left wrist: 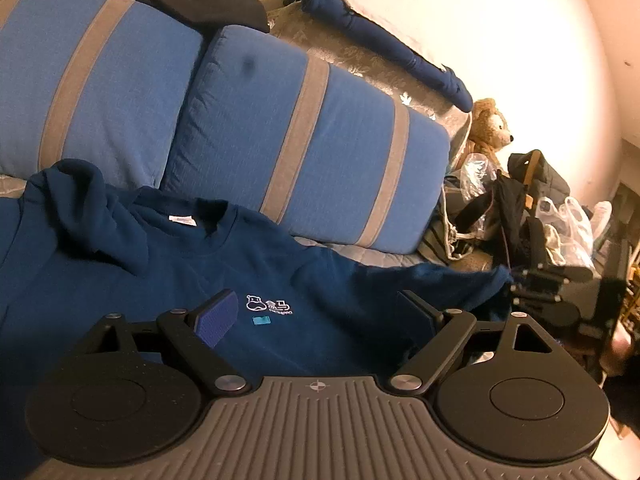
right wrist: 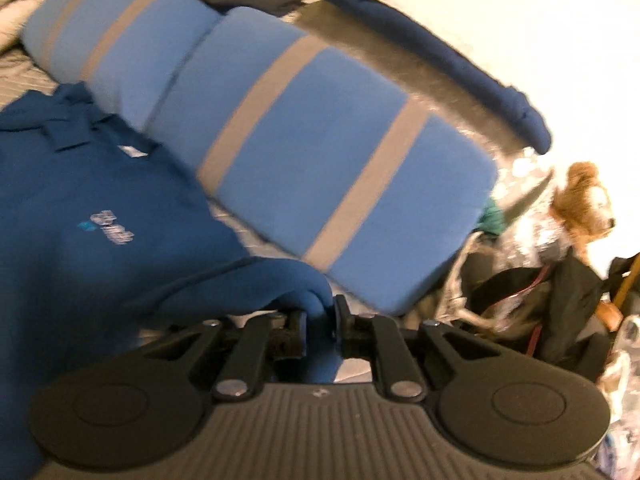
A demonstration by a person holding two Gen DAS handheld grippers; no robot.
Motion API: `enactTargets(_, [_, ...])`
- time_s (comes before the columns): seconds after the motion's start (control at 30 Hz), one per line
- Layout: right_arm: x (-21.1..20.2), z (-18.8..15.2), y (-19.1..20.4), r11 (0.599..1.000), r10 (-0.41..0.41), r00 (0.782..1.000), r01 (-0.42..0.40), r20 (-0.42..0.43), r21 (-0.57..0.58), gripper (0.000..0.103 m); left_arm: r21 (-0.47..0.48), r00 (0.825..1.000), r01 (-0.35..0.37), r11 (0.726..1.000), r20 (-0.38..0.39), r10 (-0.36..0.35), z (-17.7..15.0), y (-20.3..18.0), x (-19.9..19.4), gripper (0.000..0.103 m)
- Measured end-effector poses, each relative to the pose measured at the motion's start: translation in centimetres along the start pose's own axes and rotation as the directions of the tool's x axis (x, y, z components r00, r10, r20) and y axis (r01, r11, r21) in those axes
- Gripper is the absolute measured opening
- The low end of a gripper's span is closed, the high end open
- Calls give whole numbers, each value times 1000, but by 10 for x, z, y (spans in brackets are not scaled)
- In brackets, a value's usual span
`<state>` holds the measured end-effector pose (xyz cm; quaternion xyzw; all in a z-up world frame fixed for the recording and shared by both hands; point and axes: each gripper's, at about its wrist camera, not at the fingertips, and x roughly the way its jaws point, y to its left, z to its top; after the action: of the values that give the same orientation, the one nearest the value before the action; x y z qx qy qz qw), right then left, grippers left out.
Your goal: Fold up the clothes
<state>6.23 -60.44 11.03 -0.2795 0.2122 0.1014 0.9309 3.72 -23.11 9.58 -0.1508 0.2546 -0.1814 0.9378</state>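
Pinching the sweatshirt (right wrist: 100,200) sleeve (right wrist: 296,280), right tongs (right wrist: 320,320); left tongs (left wrist: 320,312) wide apart, empty.

I see the striped cushions (left wrist: 304,152) walling off the far edge of the sweatshirt (left wrist: 160,280). To their right, a pile of bags (left wrist: 520,220) and a teddy bear (left wrist: 490,128) block passage. Above the sweatshirt's chest, room is free.
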Motion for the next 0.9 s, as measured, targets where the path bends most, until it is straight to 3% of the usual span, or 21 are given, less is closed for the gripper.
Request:
enactTargets(0.1, [-4,-6,11,998,57,998,-57,0,17,29,-6,1000,-1,1000,-9,1,0,1,1,87])
enactTargets(0.37, [3,1,30,988,135,991,-136,22,70,29,-6,1000,-9,1000,-28,9,-1,1,5,87])
enactTargets(0.5, [10,13,39,985,155,987,-157,36,70,22,-1,999,-16,1000,-37,16,-2,2,6,87])
enactTargets(0.67, [15,33,55,977,195,979,-199,53,73,23,0,999,-19,1000,-48,19,-4,2,6,87])
enactTargets(0.73, [14,37,60,977,195,979,-199,57,80,37,2,999,-19,1000,-51,19,-4,2,6,87])
enactTargets(0.9, [-1,34,50,962,222,971,-233,93,144,86,-6,999,-13,1000,-44,12,-3,3,4,87])
